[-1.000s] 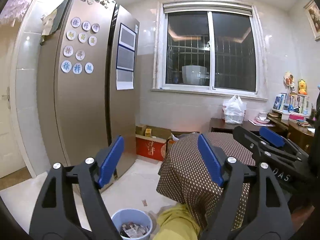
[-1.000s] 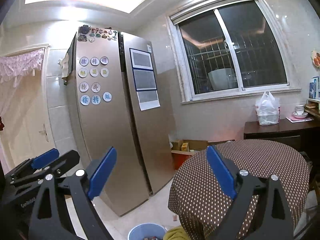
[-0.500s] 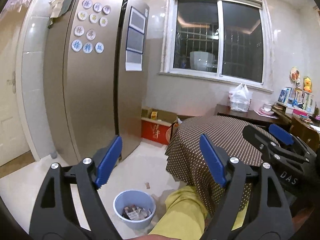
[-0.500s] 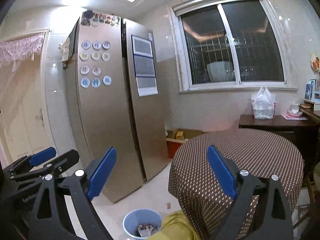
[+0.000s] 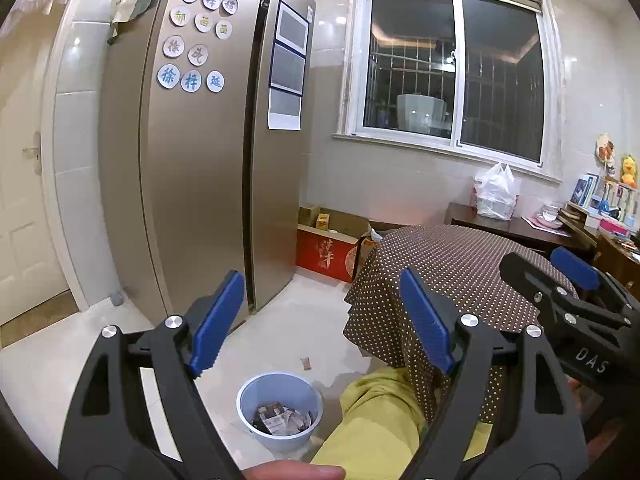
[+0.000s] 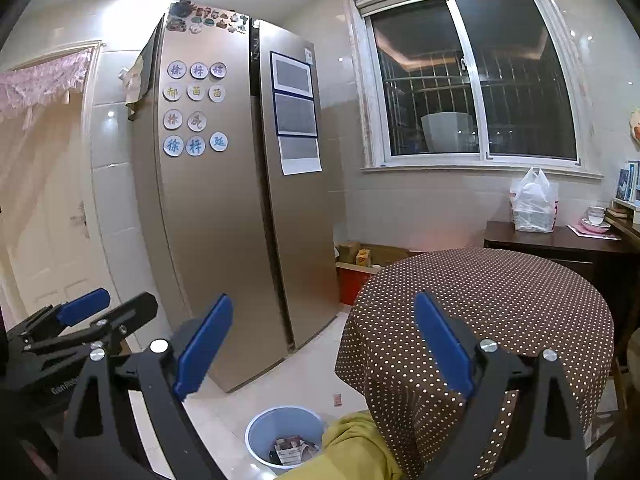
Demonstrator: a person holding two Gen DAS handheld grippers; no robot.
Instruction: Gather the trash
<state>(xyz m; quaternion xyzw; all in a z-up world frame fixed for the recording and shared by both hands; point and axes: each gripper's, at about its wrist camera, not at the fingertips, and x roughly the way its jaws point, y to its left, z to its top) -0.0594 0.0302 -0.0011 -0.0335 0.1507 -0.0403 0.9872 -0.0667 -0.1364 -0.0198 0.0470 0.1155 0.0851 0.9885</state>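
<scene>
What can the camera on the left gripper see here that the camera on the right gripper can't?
Only the left wrist view shows the yellow duck toy on the cluttered shelf at far right, and a fingertip at the bottom edge.

Only the right wrist view shows the pink lace curtain over the doorway in full, and the souvenir magnets along the fridge top.

Both show the blue bin holding paper scraps, a small wrapper on the floor, the dotted tablecloth, the fridge, the window, and both grippers with jaws open and empty.
</scene>
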